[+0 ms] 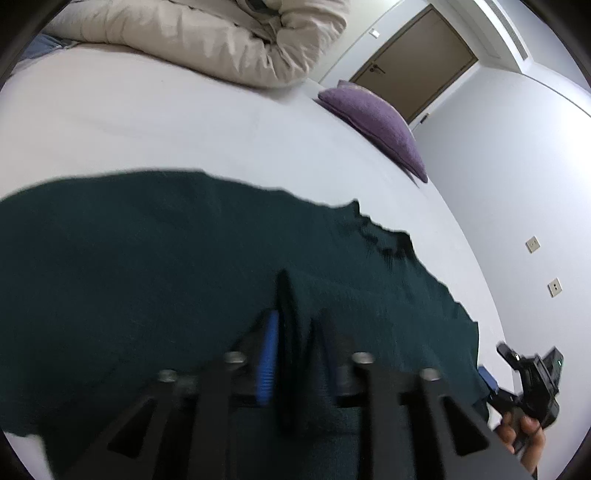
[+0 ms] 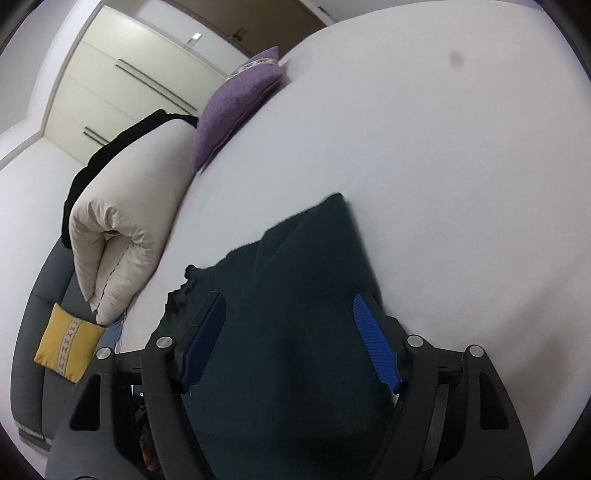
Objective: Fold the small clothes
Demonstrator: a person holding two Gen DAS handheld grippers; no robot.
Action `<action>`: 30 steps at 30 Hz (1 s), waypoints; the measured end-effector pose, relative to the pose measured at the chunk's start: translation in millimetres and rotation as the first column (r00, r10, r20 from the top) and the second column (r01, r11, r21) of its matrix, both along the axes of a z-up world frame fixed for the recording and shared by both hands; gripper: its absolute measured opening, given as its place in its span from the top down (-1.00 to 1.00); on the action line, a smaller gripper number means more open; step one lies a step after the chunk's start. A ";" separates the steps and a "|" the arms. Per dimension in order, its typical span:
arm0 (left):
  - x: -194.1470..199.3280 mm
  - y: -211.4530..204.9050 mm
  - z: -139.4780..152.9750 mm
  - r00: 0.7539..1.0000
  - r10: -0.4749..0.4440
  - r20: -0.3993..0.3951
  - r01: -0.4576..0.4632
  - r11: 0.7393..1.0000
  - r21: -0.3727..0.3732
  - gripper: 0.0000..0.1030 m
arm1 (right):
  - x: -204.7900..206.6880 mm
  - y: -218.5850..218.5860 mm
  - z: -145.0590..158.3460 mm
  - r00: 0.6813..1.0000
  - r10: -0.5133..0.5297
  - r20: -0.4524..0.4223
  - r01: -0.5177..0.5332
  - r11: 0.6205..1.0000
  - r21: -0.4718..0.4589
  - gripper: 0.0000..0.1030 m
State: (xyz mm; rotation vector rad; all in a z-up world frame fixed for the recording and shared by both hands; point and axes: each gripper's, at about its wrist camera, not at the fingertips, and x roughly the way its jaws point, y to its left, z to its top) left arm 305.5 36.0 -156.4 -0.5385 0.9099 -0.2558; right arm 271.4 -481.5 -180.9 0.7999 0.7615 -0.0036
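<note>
Dark green knitted garment: small soft knitwear, spread mostly flat on the white bed sheet, one ragged, ribbed-looking edge toward the bed's side. Likely handling: light, limp, slightly stretchy, not slippery; will sag and crease wherever unsupported, so best taken at corners or hem edges rather than mid-panel. Left gripper: blue-padded fingers drawn nearly together with a raised pleat of the green knit pinched between them. Right gripper: fingers spread wide, the cloth lying in the gap between them, neither pad visibly pressing it. Surroundings: folded cream quilted duvet at the far end of the bed; purple textured cushion near the bed's edge; yellow patterned cushion on a grey sofa beside the bed. Containers: none in view.
</note>
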 end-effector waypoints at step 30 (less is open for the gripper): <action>-211.0 324.3 -16.3 0.632 0.755 -0.175 -0.757 0.552 -0.350 -0.50 | -148.3 201.9 102.6 0.925 0.357 0.127 -0.316 0.911 -0.264 -0.40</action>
